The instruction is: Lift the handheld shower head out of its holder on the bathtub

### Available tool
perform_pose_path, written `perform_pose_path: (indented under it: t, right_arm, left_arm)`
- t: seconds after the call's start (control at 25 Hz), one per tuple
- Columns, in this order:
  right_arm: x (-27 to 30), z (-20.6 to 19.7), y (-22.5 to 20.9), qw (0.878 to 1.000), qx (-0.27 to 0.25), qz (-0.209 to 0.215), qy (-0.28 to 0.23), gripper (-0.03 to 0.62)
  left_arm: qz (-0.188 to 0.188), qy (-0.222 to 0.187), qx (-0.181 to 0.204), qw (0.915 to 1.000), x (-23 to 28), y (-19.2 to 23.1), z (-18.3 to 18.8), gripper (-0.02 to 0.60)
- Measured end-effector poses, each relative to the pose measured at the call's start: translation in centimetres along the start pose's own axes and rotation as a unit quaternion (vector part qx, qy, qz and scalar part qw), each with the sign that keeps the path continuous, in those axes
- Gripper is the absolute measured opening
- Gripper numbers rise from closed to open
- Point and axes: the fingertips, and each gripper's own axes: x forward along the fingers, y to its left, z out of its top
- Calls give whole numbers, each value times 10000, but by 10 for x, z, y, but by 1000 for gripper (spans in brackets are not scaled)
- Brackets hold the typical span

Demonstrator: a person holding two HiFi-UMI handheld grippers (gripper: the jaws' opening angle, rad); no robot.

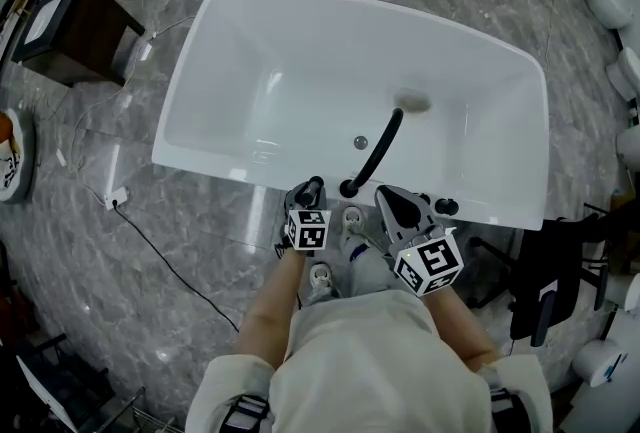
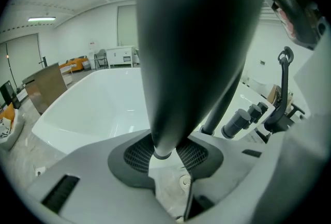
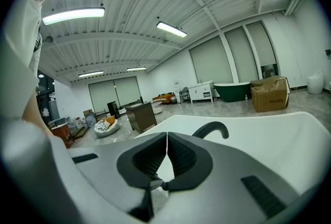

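Seen from the head view, looking steeply down, both claws hover over the near rim of the white bathtub (image 1: 230,171). The left claw (image 1: 308,196) sits just left of the black faucet spout (image 1: 380,146), and the right claw (image 1: 390,196) sits just right of the spout's base. From this height the left claw's load is hard to make out. In the left gripper view the answer is plain: the black handheld shower head (image 2: 196,36) fills the frame. Its narrow lower end is pinched between the ribbed pads (image 2: 137,154), so this claw is clamped on it. The long axis of the shower head runs straight up and away from the claw, widening as it goes. The tub basin lies ahead and to the left, and a row of dark knobs (image 2: 239,122) lies to the right. The holder itself cannot be made out, so it is unclear whether the handle is free yet. A lift would probably need to follow that long axis upward. In the right gripper view, the right claw is closed on nothing, its pads meeting, and it aims across the tub.
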Motion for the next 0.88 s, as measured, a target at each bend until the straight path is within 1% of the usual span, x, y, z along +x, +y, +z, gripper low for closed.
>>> perform_pose_path:
  t: [0.2, 0.36, 0.52, 0.88]
  right_arm:
    - [-9, -1, 16, 10000, -4, 11, -78, 20]
    - [-19, -1, 29, 9999, -7, 16, -149, 20]
    - [-31, -2, 44, 9997, -26, -3, -229, 20]
    - [-60, -12, 73, 9994, -40, -66, -342, 20]
  left_arm:
    - [-16, -259, -34, 9997, -24, 1, 8, 138]
    - [-11, -418, -146, 9990, -45, 0, 13, 138]
    - [5, -676, -214, 9975, -69, 2, 19, 138]
    - [13, -1064, -385, 9936, -122, -2, 28, 138]
